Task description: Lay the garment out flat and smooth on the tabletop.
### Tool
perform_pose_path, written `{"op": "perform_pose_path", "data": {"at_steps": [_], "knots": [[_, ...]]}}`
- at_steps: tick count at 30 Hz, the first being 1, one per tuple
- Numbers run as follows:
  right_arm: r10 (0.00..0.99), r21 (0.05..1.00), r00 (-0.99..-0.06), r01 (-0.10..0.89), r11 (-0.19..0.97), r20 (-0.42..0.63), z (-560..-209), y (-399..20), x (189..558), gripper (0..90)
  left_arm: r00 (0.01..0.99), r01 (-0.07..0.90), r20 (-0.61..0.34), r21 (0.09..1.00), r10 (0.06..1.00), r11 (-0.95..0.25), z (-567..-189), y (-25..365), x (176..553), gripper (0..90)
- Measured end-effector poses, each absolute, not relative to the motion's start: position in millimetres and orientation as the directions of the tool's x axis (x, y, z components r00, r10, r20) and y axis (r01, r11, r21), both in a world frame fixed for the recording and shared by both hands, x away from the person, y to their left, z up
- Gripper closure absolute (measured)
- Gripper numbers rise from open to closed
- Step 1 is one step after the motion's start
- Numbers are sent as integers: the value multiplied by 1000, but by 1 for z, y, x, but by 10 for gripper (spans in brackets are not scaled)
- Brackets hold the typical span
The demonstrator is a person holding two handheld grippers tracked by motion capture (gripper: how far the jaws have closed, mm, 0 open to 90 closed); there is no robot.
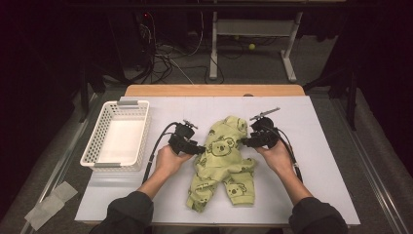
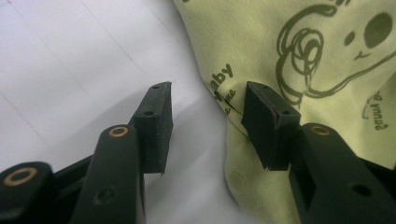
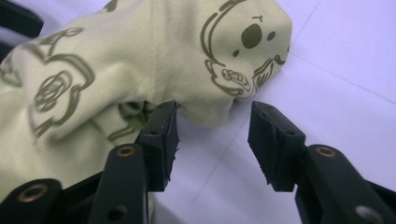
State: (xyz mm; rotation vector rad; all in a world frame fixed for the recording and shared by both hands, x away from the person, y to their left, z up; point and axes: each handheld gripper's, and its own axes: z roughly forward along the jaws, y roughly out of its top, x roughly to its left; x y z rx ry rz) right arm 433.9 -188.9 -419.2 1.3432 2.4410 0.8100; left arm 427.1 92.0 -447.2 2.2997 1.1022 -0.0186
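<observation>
Two grippers flank the green koala-print baby romper (image 1: 224, 161) lying mid-bench: left gripper (image 1: 200, 148) and right gripper (image 1: 243, 143), both spread, pinching nothing. Best bite the fabric edges evenly, jaws straddling one layer. White mesh basket (image 1: 117, 138) sits well left, nothing blocking.

Romper (image 2: 327, 56) cut off by frame edges; print lettering unreadable.

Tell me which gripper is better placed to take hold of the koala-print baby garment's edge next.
Left, probably. The left gripper stands open astride the edge of the green koala-print garment, one pad over cloth and one over the table. The right gripper is open too, but the fold lies just ahead of its pads, so it needs a short advance.
</observation>
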Motion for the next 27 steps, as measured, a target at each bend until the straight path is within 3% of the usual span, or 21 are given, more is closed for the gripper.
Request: {"op": "perform_pose_path", "data": {"at_steps": [3,9,11,19,27], "knots": [[839,580,-539,707,403,74,-424,-187,439,513,669,713,-265,493,695,-499,-449,90,427,516],[819,592,-571,681,431,60,-427,-183,439,824,701,695,-295,488,649,-528,-449,85,424,709],[813,607,-579,666,435,53,-424,-185,438,879,706,690,-291,487,646,-535,-447,84,423,765],[817,651,-577,624,432,11,-399,-200,429,895,728,656,-271,539,629,-528,-440,84,418,862],[796,674,-601,562,480,-67,-362,-195,415,896,743,639,-280,564,607,-523,-432,82,413,864]]}}
